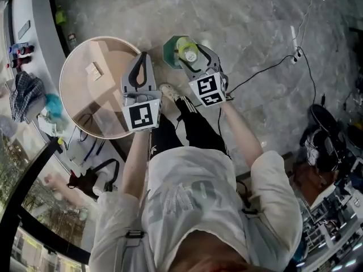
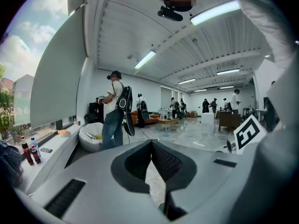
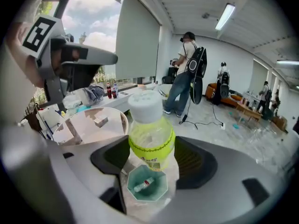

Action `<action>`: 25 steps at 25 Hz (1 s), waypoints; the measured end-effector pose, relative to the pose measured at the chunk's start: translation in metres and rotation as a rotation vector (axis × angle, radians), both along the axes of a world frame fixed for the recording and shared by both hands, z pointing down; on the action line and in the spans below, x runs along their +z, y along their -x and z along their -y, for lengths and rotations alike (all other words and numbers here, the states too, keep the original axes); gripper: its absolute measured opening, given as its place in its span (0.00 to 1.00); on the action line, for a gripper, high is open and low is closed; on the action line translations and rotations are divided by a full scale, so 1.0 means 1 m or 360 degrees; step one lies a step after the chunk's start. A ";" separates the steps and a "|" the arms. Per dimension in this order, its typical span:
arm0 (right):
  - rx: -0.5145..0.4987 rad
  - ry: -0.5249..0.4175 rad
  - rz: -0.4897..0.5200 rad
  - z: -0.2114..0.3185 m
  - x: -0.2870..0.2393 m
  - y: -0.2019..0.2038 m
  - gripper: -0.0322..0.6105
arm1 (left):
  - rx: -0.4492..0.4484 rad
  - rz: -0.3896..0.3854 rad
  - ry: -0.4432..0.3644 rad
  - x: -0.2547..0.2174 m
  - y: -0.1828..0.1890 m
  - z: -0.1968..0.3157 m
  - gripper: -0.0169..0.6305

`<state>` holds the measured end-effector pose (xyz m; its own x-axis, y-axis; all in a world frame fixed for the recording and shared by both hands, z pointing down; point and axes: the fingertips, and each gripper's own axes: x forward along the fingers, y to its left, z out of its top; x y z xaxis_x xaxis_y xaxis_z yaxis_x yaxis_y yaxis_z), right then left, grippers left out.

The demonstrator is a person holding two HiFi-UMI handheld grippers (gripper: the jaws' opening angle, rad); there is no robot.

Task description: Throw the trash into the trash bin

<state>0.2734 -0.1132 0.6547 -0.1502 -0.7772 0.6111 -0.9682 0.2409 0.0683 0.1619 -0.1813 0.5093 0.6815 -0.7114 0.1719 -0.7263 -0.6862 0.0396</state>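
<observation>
— Grey marble floor (image 1: 255,33) is spread under the whole scene, with a round table (image 1: 108,55) at the left. Just beside it, the small green trash bin (image 1: 169,51) is seen standing on the floor.

— And the trash is well placed. A clear bottle (image 3: 148,125) with a white cap and a yellow-green label is clamped in the right tongs (image 3: 152,155). The bin's mouth is seen straight through the bottle's clear lower half.

— So the bottle is held above the bin, not in it?

— Not yet let go, it is judged. The left tongs (image 2: 150,143) are pressed together at the tips with nothing between them. They are held over the table's edge, apart from the bin.

— What is called for to finish this well?

— The bottle should be kept centred on that mouth and brought low before the grip is opened. The bin looks narrow for it, so a drop from high up could be bounced off the rim, or the bin could be knocked over. The right tongs should be opened wide in one go, so the bottle is not dragged sideways.

— Is anything already in the bin?

— One small item is seen lying on its bottom, too small to be named.
</observation>
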 end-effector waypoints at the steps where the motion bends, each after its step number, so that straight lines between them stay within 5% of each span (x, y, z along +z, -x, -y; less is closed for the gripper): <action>1: 0.0009 0.0043 0.0000 -0.001 0.021 -0.005 0.52 | 0.0000 0.0025 0.0027 0.013 0.000 -0.001 0.05; 10: -0.0009 0.0328 -0.0024 -0.008 0.150 -0.025 0.52 | 0.0037 0.0165 0.0216 0.092 -0.012 -0.010 0.05; 16: 0.0104 0.0387 0.0061 -0.026 0.178 -0.028 0.52 | 0.0070 0.0171 0.0302 0.106 -0.027 -0.019 0.05; 25: 0.0286 0.0478 0.0068 -0.038 0.190 -0.035 0.52 | 0.0191 0.0192 0.0260 0.096 -0.050 -0.023 0.05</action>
